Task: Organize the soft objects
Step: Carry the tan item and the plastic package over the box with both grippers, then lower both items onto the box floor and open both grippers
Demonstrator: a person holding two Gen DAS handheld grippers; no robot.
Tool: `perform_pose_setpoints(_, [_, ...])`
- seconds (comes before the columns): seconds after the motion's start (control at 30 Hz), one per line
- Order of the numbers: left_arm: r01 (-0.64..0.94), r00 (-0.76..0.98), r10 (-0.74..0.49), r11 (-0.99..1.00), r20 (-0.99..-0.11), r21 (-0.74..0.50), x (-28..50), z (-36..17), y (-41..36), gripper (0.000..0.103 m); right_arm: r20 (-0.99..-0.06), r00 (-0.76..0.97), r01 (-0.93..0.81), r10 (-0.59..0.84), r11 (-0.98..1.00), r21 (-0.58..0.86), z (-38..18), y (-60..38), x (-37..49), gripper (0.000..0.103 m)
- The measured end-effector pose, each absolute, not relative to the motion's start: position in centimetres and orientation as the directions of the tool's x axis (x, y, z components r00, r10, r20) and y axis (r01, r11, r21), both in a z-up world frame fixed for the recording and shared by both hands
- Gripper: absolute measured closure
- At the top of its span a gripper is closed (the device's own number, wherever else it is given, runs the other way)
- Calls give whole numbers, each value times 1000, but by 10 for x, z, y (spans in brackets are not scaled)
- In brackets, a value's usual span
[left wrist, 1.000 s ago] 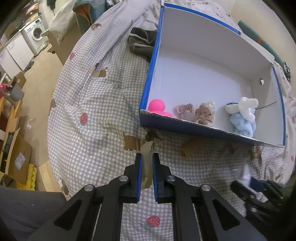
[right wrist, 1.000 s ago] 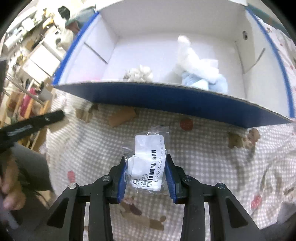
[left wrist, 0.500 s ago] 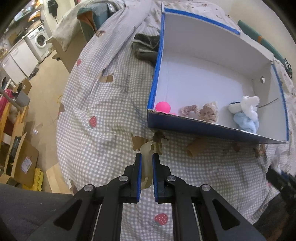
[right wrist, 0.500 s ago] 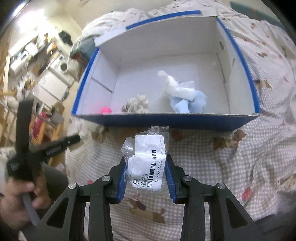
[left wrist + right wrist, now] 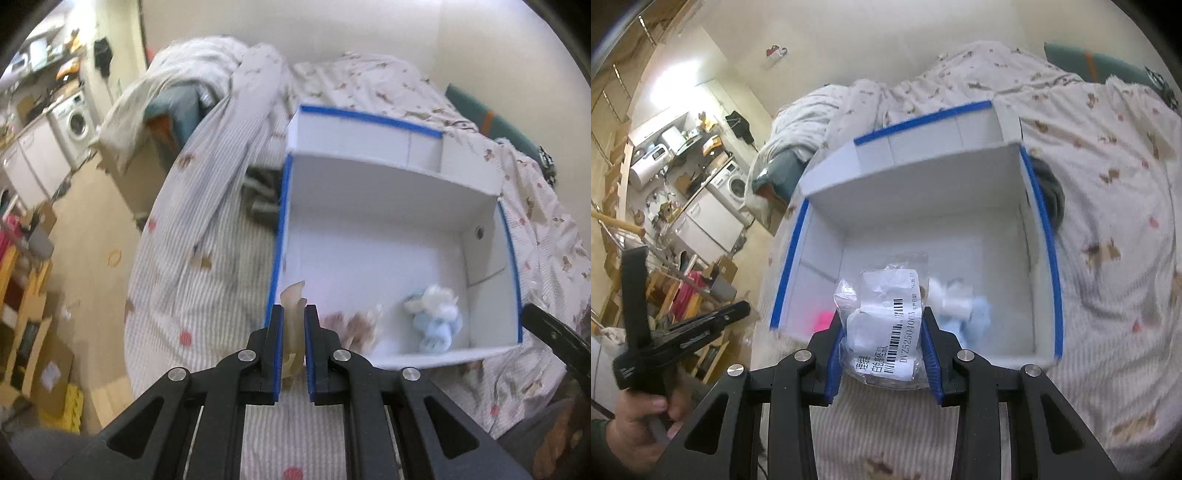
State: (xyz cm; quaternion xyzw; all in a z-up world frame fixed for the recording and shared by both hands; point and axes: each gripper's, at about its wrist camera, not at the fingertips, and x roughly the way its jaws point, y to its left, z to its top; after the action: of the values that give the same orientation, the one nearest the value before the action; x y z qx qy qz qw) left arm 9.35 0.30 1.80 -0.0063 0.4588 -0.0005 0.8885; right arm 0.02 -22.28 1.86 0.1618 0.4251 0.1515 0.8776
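A white box with blue edges (image 5: 369, 236) lies open on the bed; it also shows in the right wrist view (image 5: 923, 206). Inside are a blue and white plush (image 5: 436, 321), beige scrunchies (image 5: 354, 325) and a pink item (image 5: 823, 319). My left gripper (image 5: 293, 314) is shut on a thin beige soft piece (image 5: 293, 314), held above the box's near left corner. My right gripper (image 5: 884, 325) is shut on a clear packet with a barcode label (image 5: 882, 325), held above the box's near wall.
The checked bedspread (image 5: 207, 280) drops to a wooden floor on the left. A dark garment (image 5: 262, 192) lies left of the box. A washing machine (image 5: 75, 122) and cartons stand far left. The left tool and hand (image 5: 665, 343) show in the right view.
Both grippers have risen and moved forward over the box's near edge, each still holding its item. The box now sits lower and nearer in both views.
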Motion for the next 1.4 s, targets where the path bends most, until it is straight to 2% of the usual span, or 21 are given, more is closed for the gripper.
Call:
perform_pose_setpoints(0.27, [49, 595, 2, 998, -804, 39, 136, 17, -25, 94, -672, 632, -122, 386, 906, 405, 22, -219, 55, 64])
perform_pose_setpoints(0.73, [81, 495, 24, 994, -869, 73, 176, -46, -61, 93, -752, 557, -65, 352, 921, 383, -43, -216, 99, 64])
perform_pose_setpoints(1.1, [109, 456, 36, 989, -889, 96, 193, -69, -83, 91, -786, 512, -39, 347, 923, 382, -60, -213, 108, 64])
perform_pose_setpoints(1.2, [105, 435, 38, 990, -900, 92, 195, -73, -83, 83, -792, 505, -17, 342, 922, 387, -63, -217, 109, 64])
perform_pose_setpoints(1.3, [98, 427, 34, 992, -903, 84, 194, -73, -82, 81, -794, 503, -1, 341, 919, 394, -64, -220, 110, 64])
perform_pose_setpoints(1.33, [94, 428, 43, 991, -903, 92, 194, -72, -81, 76, -794, 504, 2, 341, 918, 396, -64, -221, 111, 64])
perform_pose_setpoints(1.4, [88, 429, 54, 991, -902, 101, 193, -71, -81, 58, -792, 507, 4, 341, 917, 398, -63, -221, 112, 64])
